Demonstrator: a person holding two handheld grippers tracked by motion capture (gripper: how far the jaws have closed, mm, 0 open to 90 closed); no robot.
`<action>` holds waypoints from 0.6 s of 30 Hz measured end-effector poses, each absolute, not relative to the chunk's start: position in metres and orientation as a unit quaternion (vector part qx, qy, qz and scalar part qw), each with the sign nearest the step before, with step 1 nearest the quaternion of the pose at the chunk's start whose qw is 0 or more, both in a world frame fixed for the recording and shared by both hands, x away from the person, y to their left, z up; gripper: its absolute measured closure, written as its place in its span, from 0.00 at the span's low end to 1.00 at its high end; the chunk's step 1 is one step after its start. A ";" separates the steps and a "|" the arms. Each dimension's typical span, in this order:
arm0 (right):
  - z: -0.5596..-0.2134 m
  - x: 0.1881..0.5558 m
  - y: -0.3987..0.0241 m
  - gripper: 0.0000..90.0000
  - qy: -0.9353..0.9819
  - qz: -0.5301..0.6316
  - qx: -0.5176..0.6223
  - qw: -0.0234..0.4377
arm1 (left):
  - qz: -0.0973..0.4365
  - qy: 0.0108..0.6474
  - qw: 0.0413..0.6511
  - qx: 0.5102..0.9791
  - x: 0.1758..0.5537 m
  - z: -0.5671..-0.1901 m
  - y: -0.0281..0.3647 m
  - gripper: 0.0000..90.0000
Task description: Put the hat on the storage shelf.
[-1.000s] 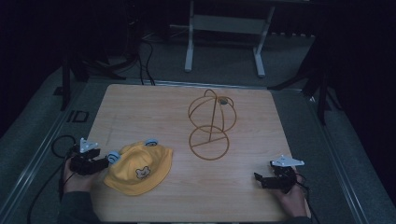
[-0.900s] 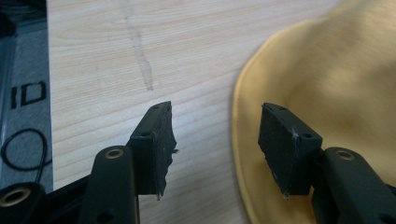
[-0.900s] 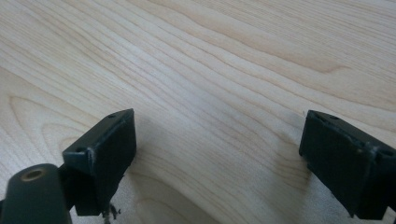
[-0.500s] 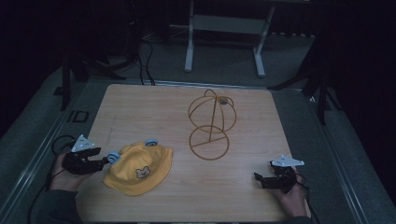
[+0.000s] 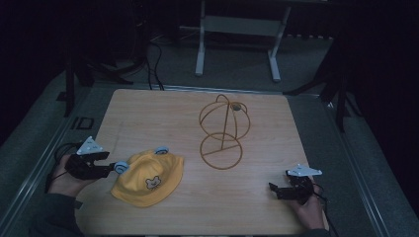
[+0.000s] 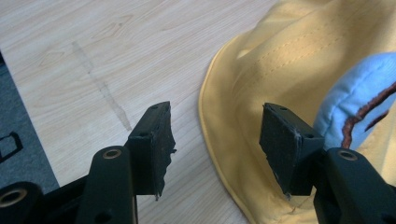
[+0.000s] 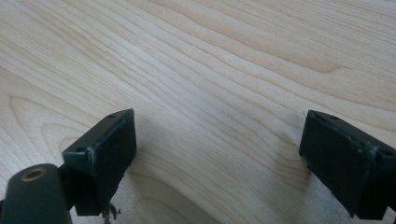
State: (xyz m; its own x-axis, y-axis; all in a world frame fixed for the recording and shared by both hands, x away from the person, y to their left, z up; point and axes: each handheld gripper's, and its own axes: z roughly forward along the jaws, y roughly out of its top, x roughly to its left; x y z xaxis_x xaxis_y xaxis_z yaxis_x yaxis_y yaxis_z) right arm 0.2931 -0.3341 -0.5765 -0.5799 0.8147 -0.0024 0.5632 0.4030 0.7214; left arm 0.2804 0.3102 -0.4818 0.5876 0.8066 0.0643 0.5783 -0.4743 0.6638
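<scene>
A yellow child's hat with a small bear patch and pale blue ears lies flat on the wooden table at the front left. My left gripper stands open at the hat's left edge, next to one blue ear. In the left gripper view the hat's brim lies between the open jaws and the blue ear sits behind the right jaw. A gold wire hat stand rises at the table's middle. My right gripper rests open at the front right, over bare wood.
A white metal frame stands on the dark floor beyond the table. Black cables run across the floor at the far left. A dark post stands off the table's right side.
My left gripper has moved slightly away from me and turned toward the hat's left edge. The right gripper and the hat have not moved.
</scene>
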 end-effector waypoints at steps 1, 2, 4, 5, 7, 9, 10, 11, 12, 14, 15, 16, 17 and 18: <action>-0.577 0.293 -0.334 0.12 0.818 0.348 0.421 0.181 | 0.183 0.408 0.304 0.841 0.281 -0.478 0.309 0.49; -0.577 0.293 -0.334 0.12 0.818 0.348 0.421 0.181 | 0.183 0.408 0.304 0.841 0.281 -0.478 0.309 0.49; -0.577 0.293 -0.334 0.12 0.818 0.348 0.421 0.181 | 0.179 0.401 0.308 0.844 0.281 -0.471 0.307 0.49; -0.577 0.293 -0.334 0.12 0.818 0.348 0.421 0.181 | 0.179 0.401 0.308 0.844 0.281 -0.471 0.307 0.49; -0.577 0.293 -0.334 0.12 0.818 0.348 0.421 0.181 | 0.179 0.398 0.309 0.845 0.283 -0.464 0.306 0.49; -0.577 0.293 -0.334 0.12 0.818 0.348 0.421 0.181 | 0.179 0.399 0.309 0.844 0.284 -0.460 0.307 0.49; -0.577 0.293 -0.334 0.12 0.818 0.348 0.421 0.181 | 0.179 0.399 0.309 0.844 0.284 -0.460 0.307 0.49; -0.577 0.293 -0.334 0.12 0.818 0.348 0.421 0.181 | 0.182 0.400 0.308 0.844 0.285 -0.456 0.308 0.49; -0.577 0.293 -0.334 0.12 0.818 0.348 0.421 0.181 | 0.183 0.400 0.306 0.844 0.285 -0.454 0.308 0.49; -0.577 0.293 -0.334 0.12 0.818 0.348 0.421 0.181 | 0.183 0.398 0.304 0.846 0.286 -0.451 0.308 0.49; -0.577 0.293 -0.334 0.12 0.818 0.348 0.421 0.181 | 0.183 0.398 0.304 0.846 0.286 -0.451 0.308 0.49; -0.577 0.293 -0.334 0.12 0.818 0.348 0.421 0.181 | 0.182 0.392 0.303 0.849 0.286 -0.446 0.306 0.49; -0.577 0.293 -0.334 0.12 0.818 0.348 0.421 0.181 | 0.182 0.392 0.303 0.849 0.286 -0.446 0.306 0.49; -0.577 0.293 -0.334 0.12 0.818 0.348 0.421 0.181 | 0.183 0.384 0.302 0.853 0.286 -0.442 0.304 0.49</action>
State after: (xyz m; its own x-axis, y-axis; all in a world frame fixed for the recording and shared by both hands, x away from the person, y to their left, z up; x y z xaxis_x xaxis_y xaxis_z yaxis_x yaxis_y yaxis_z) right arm 0.2931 -0.3341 -0.5765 -0.5799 0.8147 -0.0026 0.5630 0.4031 0.7215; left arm 0.2858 0.3036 -0.4419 0.6378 0.7660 0.0800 0.5455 -0.5226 0.6553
